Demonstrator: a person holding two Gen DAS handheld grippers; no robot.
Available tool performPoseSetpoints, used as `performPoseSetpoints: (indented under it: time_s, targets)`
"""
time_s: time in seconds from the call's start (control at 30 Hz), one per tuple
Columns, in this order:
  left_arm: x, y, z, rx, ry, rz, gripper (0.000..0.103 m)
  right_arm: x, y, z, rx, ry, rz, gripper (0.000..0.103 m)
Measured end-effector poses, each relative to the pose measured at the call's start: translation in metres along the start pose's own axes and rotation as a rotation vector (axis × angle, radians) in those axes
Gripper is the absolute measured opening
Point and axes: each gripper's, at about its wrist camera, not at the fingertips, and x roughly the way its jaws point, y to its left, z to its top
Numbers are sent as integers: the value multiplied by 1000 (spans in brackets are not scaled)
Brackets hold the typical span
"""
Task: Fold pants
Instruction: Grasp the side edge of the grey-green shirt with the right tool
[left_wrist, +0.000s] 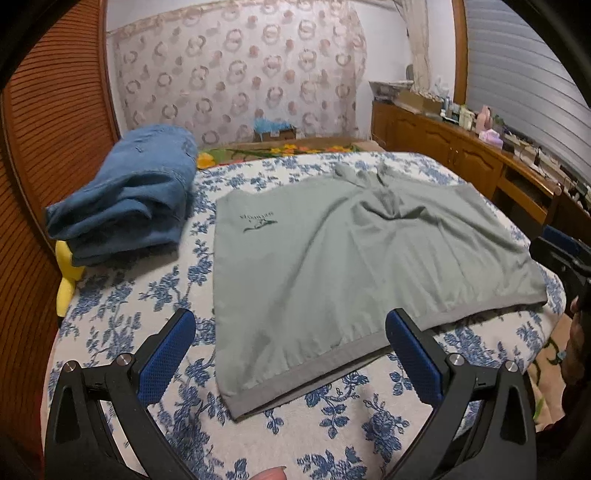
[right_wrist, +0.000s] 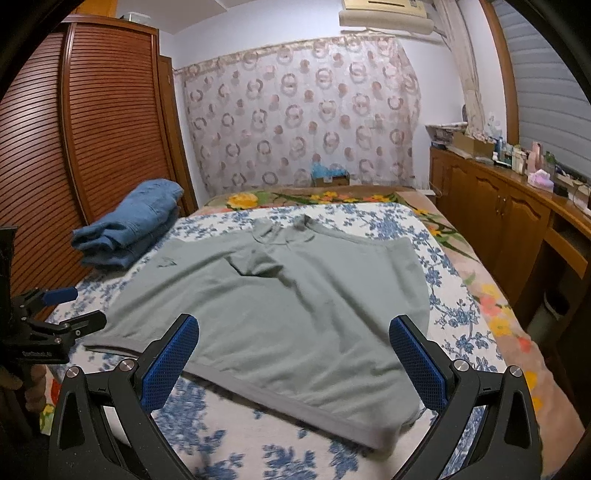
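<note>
Both hand-held grippers, left (left_wrist: 290, 350) and right (right_wrist: 293, 354), hang wide open above the pants' (left_wrist: 332, 266) waistband at the bed's (left_wrist: 155, 295) near edge, ready to grasp.

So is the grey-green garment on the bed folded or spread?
Spread: the grey-green garment lies flat on the floral bedspread, hem band showing, neither gripper touching it.

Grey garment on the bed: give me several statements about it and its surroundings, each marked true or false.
1. The grey garment lies spread flat on the blue floral bedspread. True.
2. The left claw is clamped on the garment's hem. False: it is open, holding nothing.
3. A folded blue denim pile sits beside the garment, near the wooden wardrobe. True.
4. The right claw is shut. False: its jaws stand wide apart above the hem.
5. The garment carries a dark logo. True.
</note>
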Motion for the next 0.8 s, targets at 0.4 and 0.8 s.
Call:
performPoseSetpoints:
  time_s: [0.4, 0.8]
  targets:
    - [35, -3, 12, 42, 79, -80, 103, 22, -33, 9, 13, 164, -42, 103]
    - [58, -14, 7, 65, 168, -124, 103, 8, -51, 55, -14, 271, -42, 101]
